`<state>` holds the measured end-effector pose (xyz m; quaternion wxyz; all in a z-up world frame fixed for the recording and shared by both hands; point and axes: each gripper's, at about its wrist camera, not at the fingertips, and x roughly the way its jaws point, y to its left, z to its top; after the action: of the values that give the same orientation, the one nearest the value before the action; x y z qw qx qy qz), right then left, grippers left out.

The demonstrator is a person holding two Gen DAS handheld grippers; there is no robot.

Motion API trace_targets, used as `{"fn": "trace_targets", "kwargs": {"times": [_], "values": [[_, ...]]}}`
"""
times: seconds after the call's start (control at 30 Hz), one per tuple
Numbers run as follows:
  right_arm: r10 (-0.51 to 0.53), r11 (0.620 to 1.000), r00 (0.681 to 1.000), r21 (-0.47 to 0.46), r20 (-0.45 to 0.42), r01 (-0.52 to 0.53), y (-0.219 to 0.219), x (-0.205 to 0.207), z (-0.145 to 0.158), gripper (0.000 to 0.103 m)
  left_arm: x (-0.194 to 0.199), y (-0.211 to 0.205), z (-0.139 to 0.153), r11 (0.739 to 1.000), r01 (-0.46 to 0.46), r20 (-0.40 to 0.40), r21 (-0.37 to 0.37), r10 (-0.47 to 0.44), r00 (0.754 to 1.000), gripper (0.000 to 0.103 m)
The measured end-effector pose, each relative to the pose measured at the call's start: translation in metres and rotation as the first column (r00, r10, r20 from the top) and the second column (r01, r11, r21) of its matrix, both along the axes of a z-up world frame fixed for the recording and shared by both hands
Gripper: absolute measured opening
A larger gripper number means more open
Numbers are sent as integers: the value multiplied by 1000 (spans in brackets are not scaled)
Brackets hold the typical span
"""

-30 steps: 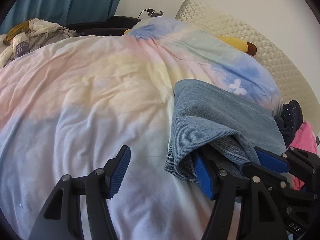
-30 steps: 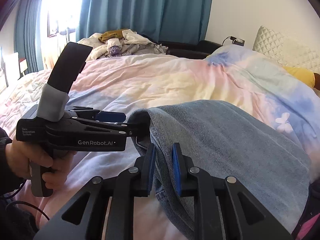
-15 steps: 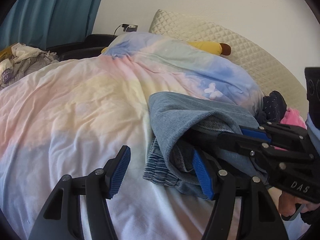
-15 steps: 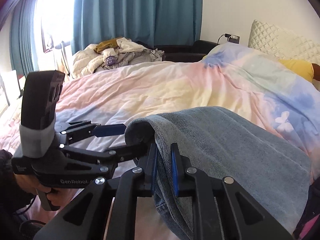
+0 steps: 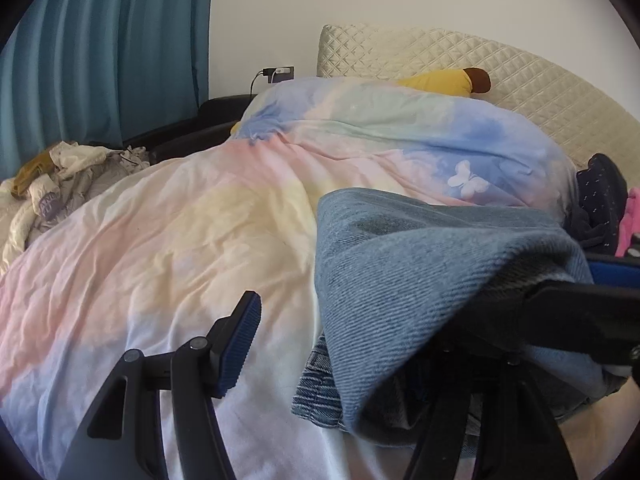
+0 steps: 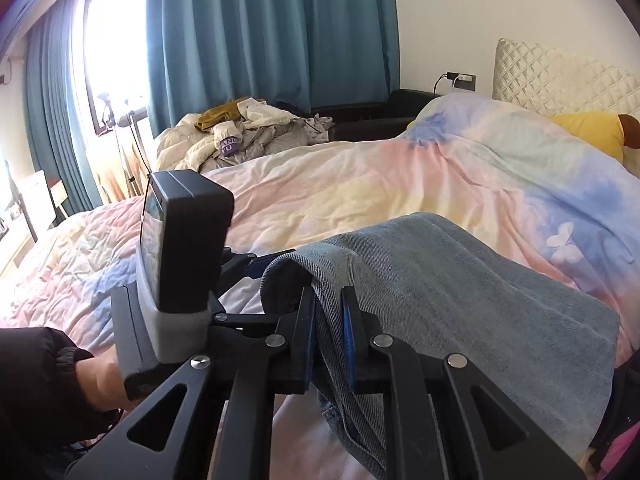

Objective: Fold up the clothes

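Denim draped over both tools, fold line running jaw to jaw

Denim is the landmark: the jeans (image 6: 460, 300) are lying on the pastel duvet (image 6: 360, 184) of the bed, with their near end lifted off it. Nearest to that raised edge, the right gripper (image 6: 327, 344) is pinching a hem-like ridge of the cloth, its jaws pressed almost together with the fabric sandwiched between the blue pads. Just left of the jeans in the same view, the left gripper (image 6: 256, 266) is reaching in sideways, one finger tucked under the denim flap; a hand (image 6: 102, 376) in a dark sleeve is gripping its handle.

From the left wrist view, the jeans (image 5: 420, 272) are sitting to the right of the jaws' centre line. The left finger pad (image 5: 240, 344) is standing free over bare duvet, and the opposite finger is buried beneath the cloth, so these jaws are spread and are not clamping the denim.

The garment's long axis is running away from both tools toward the quilted headboard (image 5: 500, 76). My reading is that the coming fold will be carrying the raised near end along that axis, with the right gripper nearer and doing the hauling.

Beyond the jeans, a dark garment (image 5: 600, 192) and a yellow plush (image 5: 440, 80) are lying by the headboard.
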<state>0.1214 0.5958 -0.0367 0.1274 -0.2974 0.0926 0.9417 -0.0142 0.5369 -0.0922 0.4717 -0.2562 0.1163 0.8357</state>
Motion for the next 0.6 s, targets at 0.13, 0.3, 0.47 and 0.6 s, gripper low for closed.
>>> {"fn": "trace_targets", "kwargs": {"times": [0.13,0.3,0.47,0.6], "values": [[-24,999,1000,-23,7,24,6,-3,-1,11,0,1,0,998,-59,-41,4,59,997,66],[-30,999,999,-37,16,30,6,-12,-4,11,-5,-17,3,995,-95,-29,39,96,995,66],[-50,998,998,-42,23,51,5,-18,-6,11,5,-31,1,993,-99,-18,57,100,995,66],[-45,998,999,-49,30,47,5,-20,-9,11,9,-43,-2,992,-110,-3,66,110,994,66]]}}
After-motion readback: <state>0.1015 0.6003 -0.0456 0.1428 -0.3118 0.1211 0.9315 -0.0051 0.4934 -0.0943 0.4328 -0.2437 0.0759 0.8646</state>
